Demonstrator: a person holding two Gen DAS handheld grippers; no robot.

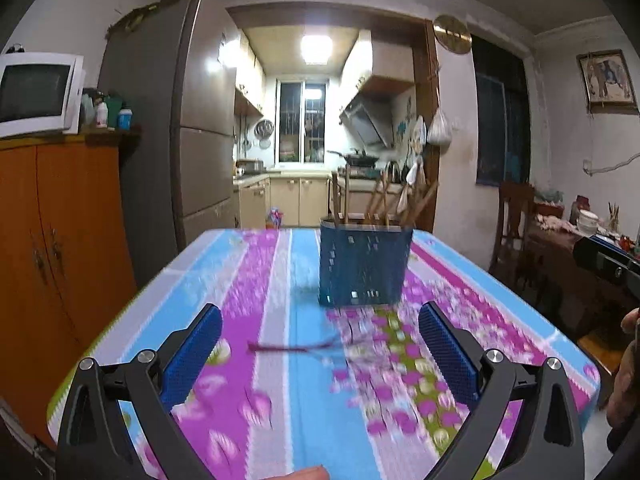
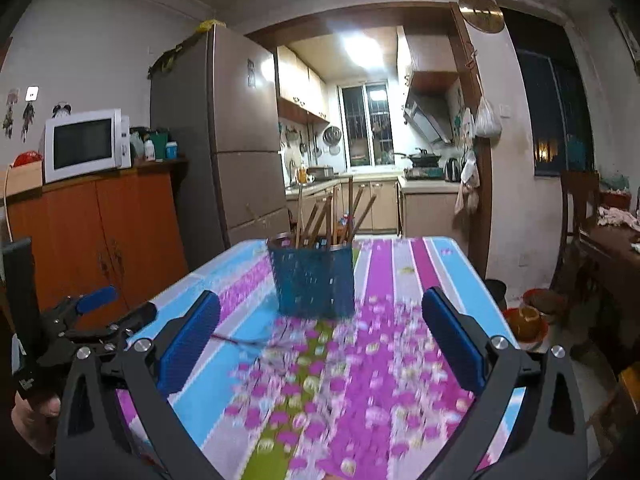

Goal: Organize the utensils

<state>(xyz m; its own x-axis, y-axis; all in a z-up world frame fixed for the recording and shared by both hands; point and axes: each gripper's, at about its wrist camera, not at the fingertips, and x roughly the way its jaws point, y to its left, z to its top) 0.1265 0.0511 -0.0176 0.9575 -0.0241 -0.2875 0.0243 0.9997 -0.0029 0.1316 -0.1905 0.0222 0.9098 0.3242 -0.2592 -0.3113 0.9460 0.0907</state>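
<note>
A blue perforated utensil holder (image 1: 366,264) (image 2: 314,280) stands upright far along the striped floral tablecloth (image 1: 280,400) (image 2: 400,360). Several wooden chopsticks (image 1: 380,200) (image 2: 320,216) and a white spoon (image 1: 412,184) lean out of it. A blurred dark red chopstick pair (image 1: 296,347) (image 2: 248,342) lies flat on the cloth short of the holder. My left gripper (image 1: 320,310) (image 2: 116,308) is open above the cloth, and the loose pair lies ahead between its fingers, untouched. My right gripper (image 2: 321,296) is open too, holds nothing and faces the holder.
An orange cabinet (image 2: 100,232) with a white microwave (image 2: 86,144) and a tall fridge (image 2: 236,140) stand to the left. A kitchen doorway lies beyond the table's far edge. A dark chair (image 1: 516,220), a cluttered side table and an orange bowl (image 2: 524,320) on the floor are to the right.
</note>
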